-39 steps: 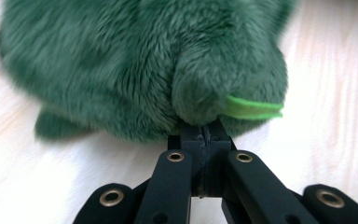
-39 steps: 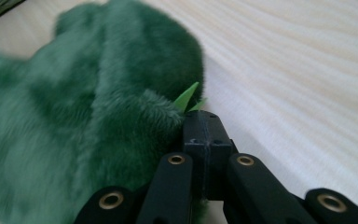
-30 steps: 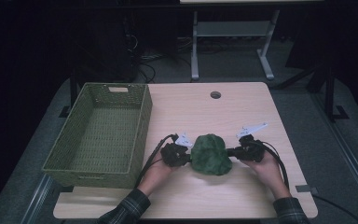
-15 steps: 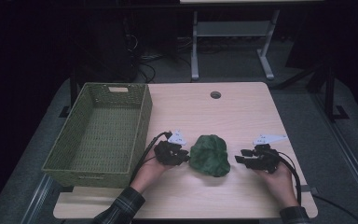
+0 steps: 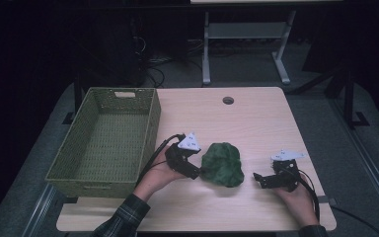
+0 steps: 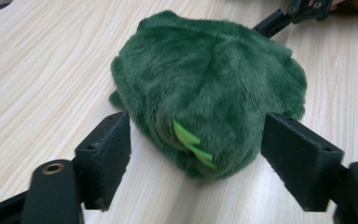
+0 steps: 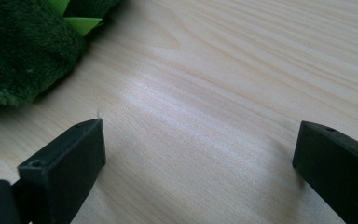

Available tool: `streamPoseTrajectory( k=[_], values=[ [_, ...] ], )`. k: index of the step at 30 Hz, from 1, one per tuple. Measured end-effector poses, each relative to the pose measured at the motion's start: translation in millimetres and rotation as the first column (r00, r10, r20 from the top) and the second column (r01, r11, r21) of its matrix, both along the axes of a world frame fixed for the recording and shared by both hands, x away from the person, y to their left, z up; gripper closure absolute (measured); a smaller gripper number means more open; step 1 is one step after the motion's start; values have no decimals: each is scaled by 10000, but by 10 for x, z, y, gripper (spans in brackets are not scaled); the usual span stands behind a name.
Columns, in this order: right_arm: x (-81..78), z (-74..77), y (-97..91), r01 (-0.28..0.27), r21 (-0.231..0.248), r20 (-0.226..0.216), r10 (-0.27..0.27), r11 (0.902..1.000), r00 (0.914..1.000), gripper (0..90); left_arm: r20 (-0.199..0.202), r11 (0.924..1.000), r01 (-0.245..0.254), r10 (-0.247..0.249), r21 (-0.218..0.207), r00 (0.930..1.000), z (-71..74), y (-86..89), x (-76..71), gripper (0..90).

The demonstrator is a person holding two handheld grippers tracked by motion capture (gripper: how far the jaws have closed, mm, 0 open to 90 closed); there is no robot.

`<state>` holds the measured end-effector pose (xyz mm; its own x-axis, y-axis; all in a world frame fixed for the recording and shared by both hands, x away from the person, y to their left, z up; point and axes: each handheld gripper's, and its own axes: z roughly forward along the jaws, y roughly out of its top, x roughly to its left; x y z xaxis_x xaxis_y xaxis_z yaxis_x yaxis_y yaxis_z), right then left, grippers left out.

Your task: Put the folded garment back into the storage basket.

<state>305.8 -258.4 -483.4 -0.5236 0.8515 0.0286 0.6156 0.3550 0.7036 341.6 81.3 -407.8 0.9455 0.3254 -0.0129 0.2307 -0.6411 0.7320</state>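
One dark green plush toy [image 5: 222, 164], furry with small lime tabs (two at its near edge), lies on your table [image 5: 256, 123] right of the one woven basket [image 5: 106, 138]. Your two grippers have just been opening: the left gripper [image 6: 196, 154] stands wide with the toy's end between its jaws, unpressed, while the right gripper [image 7: 198, 154] gapes over bare wood, apart from it.

a green plush toy [image 5: 222, 164] lies on the pale wooden tabletop [image 5: 237, 123], just right of an empty green woven basket [image 5: 103, 138] that sits along the left edge. the left hand-held gripper [image 5: 202, 171] is right against the toy's left side, its jaws having just been opening, with a plaid sleeve [image 5: 123, 219] coming in from below. the right hand-held gripper [image 5: 256, 177] sits apart from the toy on its right, its jaws also just opened, with bare wood between them.
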Motion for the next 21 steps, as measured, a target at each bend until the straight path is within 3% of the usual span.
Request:
streamPoseTrajectory(
  k=[6, 12, 21],
  values=[
    [0, 0, 2, 42, 12, -16, -42, 10000, 10000, 22, -62, 9986, 503, -502, 143, 9987, -42, -191, 78, 167],
    [0, 0, 2, 47, 10, -15, -47, 10000, 10000, 22, -109, 9982, 472, -469, 365, 9988, -140, -332, 103, 140],
    [-1, 0, 3, 56, 10, -16, -56, 10000, 10000, 22, -440, 9946, 510, -472, 902, 9979, -408, -389, 154, 136]
  ],
)
